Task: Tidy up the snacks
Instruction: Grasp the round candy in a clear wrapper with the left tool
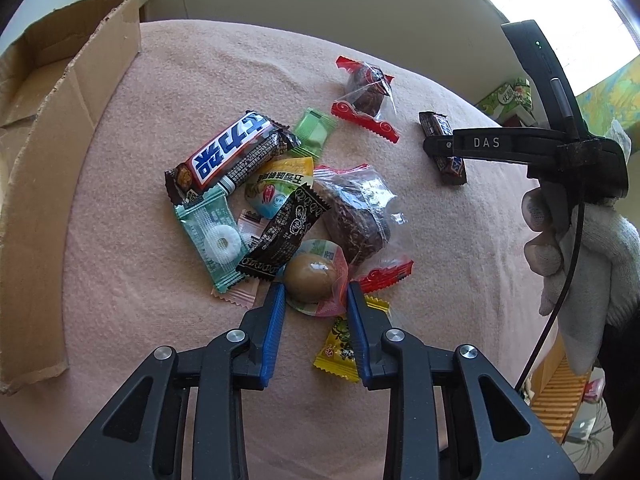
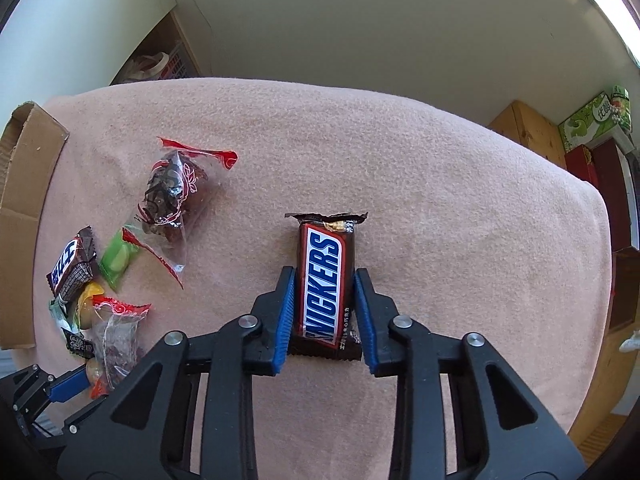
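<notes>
A heap of crinkly plastic-wrapped snacks lies on the table [image 1: 140, 240], which is covered in a fuzzy, peach-pink fleece cloth. At the heap's heart sits a glossy brown egg in a clear pouch [image 1: 312, 278]. Beyond the egg lie a black foil sachet [image 1: 286, 232], a mint-green packet with a white ring candy [image 1: 212, 240] and a long Snickers bar with Chinese lettering [image 1: 228, 152]; right of the egg is a dark cake in clear film with red serrated ends [image 1: 356, 216], and nearer the camera than the egg a small yellow sweet [image 1: 340, 350]. A corrugated cardboard box [image 1: 44, 128] with ragged flaps stands far left of the egg. Cream walls rise behind.

The left gripper [image 1: 316, 294] has its blue ribbed fingers spread, flanking the egg pouch and touching its film edges. The right gripper [image 2: 325, 280] has its fingers closing on a small rectangular Snickers bar [image 2: 326, 280], which lies well right of the heap, pads against the wrapper's sides.
</notes>
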Action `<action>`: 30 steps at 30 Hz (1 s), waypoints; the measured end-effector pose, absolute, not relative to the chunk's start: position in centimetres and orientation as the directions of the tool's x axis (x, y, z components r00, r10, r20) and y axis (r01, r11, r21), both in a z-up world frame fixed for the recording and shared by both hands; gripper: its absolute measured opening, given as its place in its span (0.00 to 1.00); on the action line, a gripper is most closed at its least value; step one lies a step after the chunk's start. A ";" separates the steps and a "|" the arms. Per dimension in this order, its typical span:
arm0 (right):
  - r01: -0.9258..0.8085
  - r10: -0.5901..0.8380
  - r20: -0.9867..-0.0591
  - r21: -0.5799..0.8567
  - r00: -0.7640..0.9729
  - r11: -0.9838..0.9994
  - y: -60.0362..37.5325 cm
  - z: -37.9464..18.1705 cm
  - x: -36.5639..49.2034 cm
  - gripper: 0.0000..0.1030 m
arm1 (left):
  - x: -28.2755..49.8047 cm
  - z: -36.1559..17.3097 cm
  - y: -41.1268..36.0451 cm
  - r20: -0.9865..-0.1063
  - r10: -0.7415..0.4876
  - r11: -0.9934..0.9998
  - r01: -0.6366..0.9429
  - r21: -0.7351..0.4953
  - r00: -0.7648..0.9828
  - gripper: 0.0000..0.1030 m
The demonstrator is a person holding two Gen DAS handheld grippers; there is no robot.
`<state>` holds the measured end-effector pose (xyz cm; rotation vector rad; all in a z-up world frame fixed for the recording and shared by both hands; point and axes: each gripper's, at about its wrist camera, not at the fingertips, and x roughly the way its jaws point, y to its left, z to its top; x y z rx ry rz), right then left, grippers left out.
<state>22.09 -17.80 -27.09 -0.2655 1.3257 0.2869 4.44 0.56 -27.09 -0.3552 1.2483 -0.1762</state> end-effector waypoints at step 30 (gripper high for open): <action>-0.328 0.133 -0.973 0.065 0.190 0.942 -19.7 -26.7 21.5 0.29 | 5.4 -26.7 -0.2 -0.905 -0.270 0.952 -0.050 -0.302 0.329 0.37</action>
